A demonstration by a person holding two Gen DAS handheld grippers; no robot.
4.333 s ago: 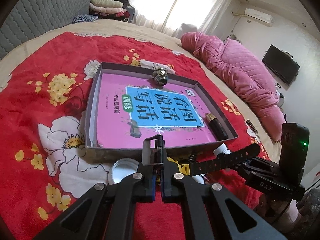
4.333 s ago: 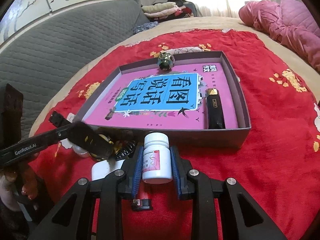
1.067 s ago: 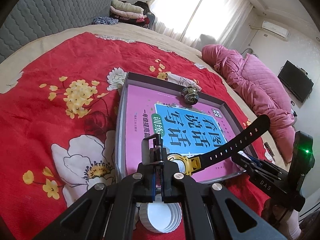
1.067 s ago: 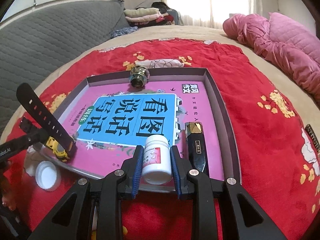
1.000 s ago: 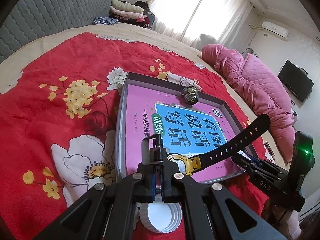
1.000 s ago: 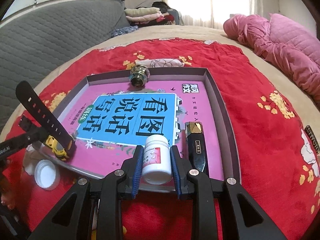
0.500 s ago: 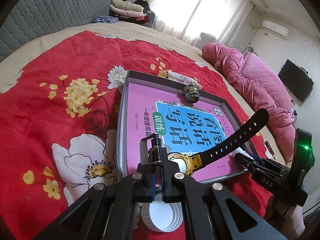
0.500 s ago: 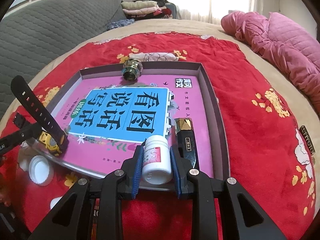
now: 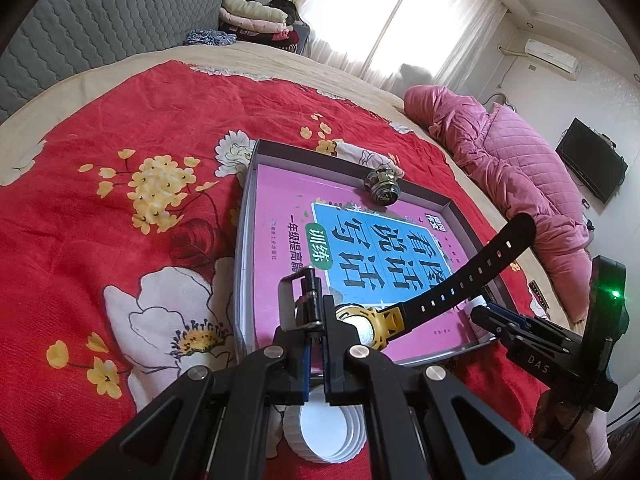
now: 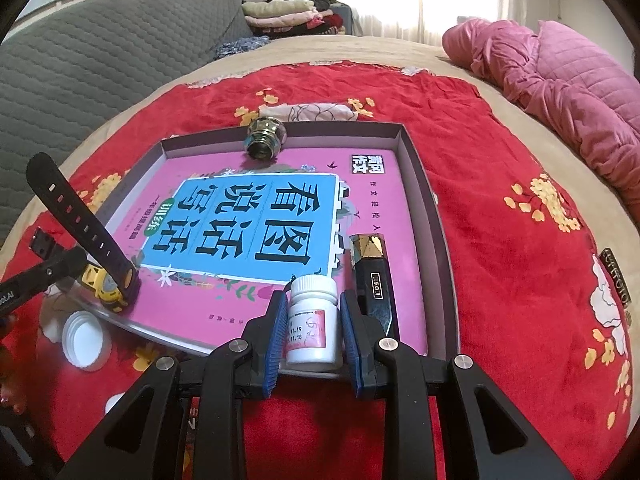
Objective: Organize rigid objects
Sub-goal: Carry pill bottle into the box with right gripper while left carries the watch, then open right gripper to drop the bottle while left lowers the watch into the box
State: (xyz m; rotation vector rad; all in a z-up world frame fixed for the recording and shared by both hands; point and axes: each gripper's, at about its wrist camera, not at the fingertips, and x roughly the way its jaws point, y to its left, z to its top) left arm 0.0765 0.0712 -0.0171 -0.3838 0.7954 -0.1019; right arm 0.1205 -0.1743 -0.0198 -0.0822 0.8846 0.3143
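Gripping a white pill bottle point(image 10: 313, 322) upright, the right gripper point(image 10: 313, 330) has its blue-padded fingers point(image 10: 275, 330) pressed on both sides of it; bottle sits at the near edge of the grey box point(image 10: 442, 240), over the pink book point(image 10: 248, 232) that lines the box floor, just left of a black bar with a gold faceted end point(image 10: 374, 276) lying along the box's right wall; cannot tell whether the bottle base touches the book or hangs just above it; left gripper point(image 9: 315, 354) is closed tight on the buckle end of a yellow-cased watch point(image 9: 370, 326); watch case rests on or just over the near left corner of the book, black strap point(image 9: 468, 276) sticking up and out at a slant toward the right gripper's side; metal buckle loop point(image 9: 296, 300) stands up above the left fingers point(image 9: 302, 356); from the right wrist view the same watch point(image 10: 106, 286) shows at the box's near left corner, strap tilted up to the left; a metal lock cylinder point(image 10: 264, 140) lies at the far wall of the box, well apart from both grippers; outside the box, a white ribbed cap point(image 10: 84, 338) lies open side up on the red floral bedspread point(image 10: 500, 240), just beside the near left corner, directly below the left gripper in its own view; pink quilted bedding point(image 10: 560, 80) bunched at the far right of the bed; grey padded headboard point(image 10: 100, 52) to the left; folded clothes point(image 10: 288, 14) stacked beyond it by the window.
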